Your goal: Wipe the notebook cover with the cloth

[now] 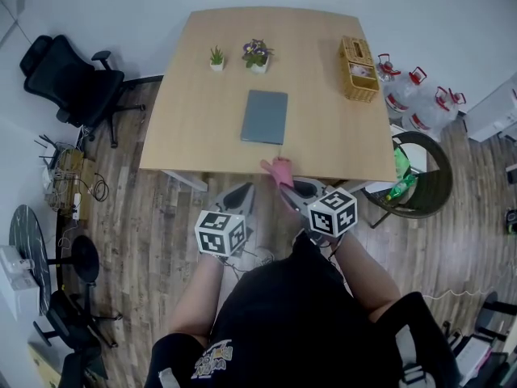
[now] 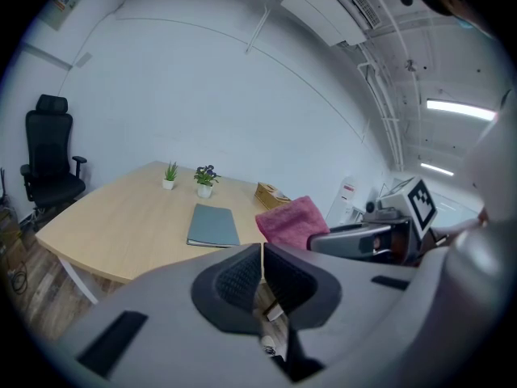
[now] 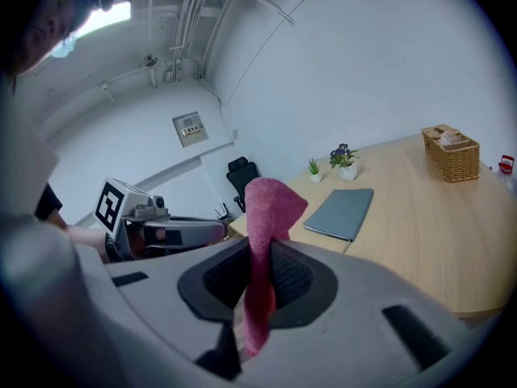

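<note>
A: Looking along the left gripper (image 2: 262, 277), jaws pressing together, empty.
B: Seeing a flat grey-blue notebook (image 2: 212, 225) lying on the pale wooden table (image 2: 105, 225), a pink fabric cloth (image 2: 292, 222) sitting at the right gripper (image 2: 323, 241) tip.

- The head view hangs above the person and looks steeply down, taking in the whole table (image 1: 202, 95) from its near edge.
- The left gripper view sits low behind its own jaws, just short of the table, facing across it to the far wall.
- The right gripper view sits likewise, with the table off to its right.
- All three views share the notebook (image 1: 264, 116), the basket (image 1: 358, 69) and the flowering plant (image 1: 257, 54).
</note>
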The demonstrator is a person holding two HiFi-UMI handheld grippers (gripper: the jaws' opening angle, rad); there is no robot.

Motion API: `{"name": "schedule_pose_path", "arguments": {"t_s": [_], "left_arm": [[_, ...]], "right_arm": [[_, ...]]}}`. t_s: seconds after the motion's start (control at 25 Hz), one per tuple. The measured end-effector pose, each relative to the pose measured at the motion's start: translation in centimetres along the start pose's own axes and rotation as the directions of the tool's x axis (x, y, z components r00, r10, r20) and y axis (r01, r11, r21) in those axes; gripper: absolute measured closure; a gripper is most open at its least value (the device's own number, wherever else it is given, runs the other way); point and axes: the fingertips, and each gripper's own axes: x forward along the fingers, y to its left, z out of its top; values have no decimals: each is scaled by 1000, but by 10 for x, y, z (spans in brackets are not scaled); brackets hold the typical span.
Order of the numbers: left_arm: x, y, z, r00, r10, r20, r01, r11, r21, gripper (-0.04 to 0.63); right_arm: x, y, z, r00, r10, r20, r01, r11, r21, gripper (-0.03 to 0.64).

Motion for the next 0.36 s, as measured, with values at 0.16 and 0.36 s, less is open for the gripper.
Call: {"name": "schedule_pose_path", "arguments": {"t_s": [0.16, 0.36], "left_arm": [[0, 1, -1, 1000, -2, -2, 2, 1000, -4, 583], [1, 5, -1, 1000, -3, -5, 3, 1000, -4, 583]], "right_arm": [[1, -1, -3, 1000, -4, -4, 4, 1000, 6, 560], [4, -2, -2, 1000, -7, 0, 7, 1000, 14, 560]]}}
